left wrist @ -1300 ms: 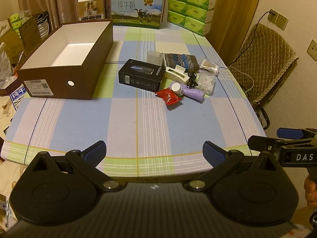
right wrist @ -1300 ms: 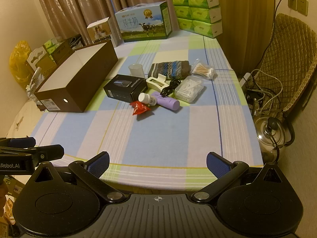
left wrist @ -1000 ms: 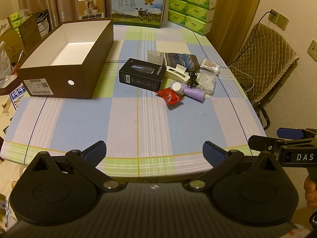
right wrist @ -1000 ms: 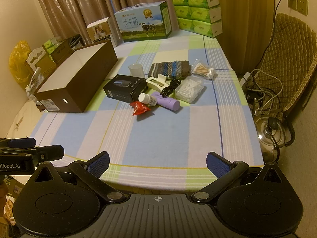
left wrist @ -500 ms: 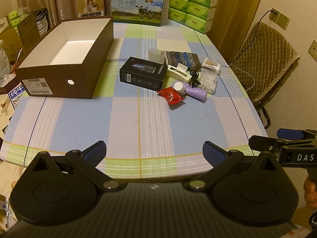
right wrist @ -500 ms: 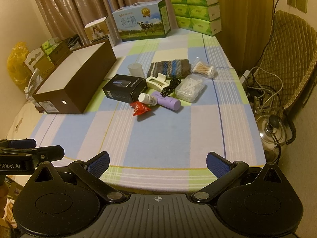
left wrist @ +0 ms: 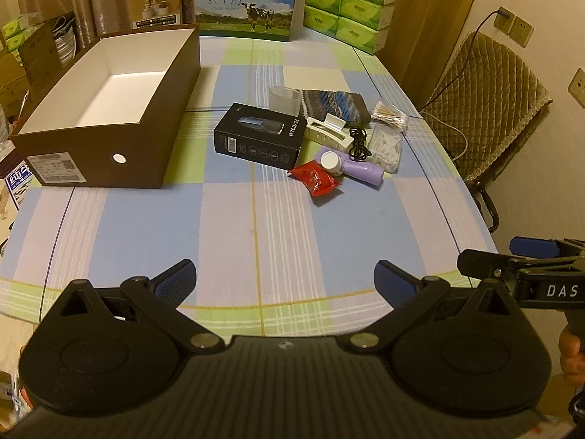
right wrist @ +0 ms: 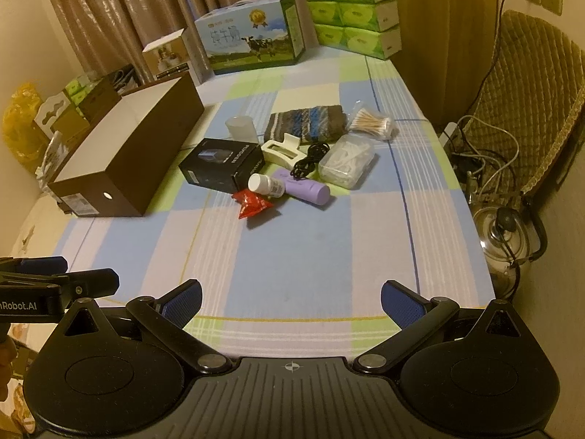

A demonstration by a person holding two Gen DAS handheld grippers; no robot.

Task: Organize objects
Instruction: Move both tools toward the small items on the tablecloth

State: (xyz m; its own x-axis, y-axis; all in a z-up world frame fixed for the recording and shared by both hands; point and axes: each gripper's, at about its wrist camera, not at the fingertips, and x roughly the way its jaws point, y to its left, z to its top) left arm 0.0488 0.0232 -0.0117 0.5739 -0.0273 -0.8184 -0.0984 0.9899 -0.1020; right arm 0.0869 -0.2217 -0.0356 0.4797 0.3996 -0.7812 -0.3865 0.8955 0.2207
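Both grippers, left gripper (left wrist: 285,281) and right gripper (right wrist: 290,298), hover at frame bottom, fingers spread wide and empty, while the open brown cardboard box (left wrist: 109,109) sits upper left on the checked-cloth table (left wrist: 256,219), clutter mid-frame.

Checked pastel tablecloth (left wrist: 226,219), brown box (left wrist: 153,139), red packet (left wrist: 314,181), purple bottle (left wrist: 360,170)
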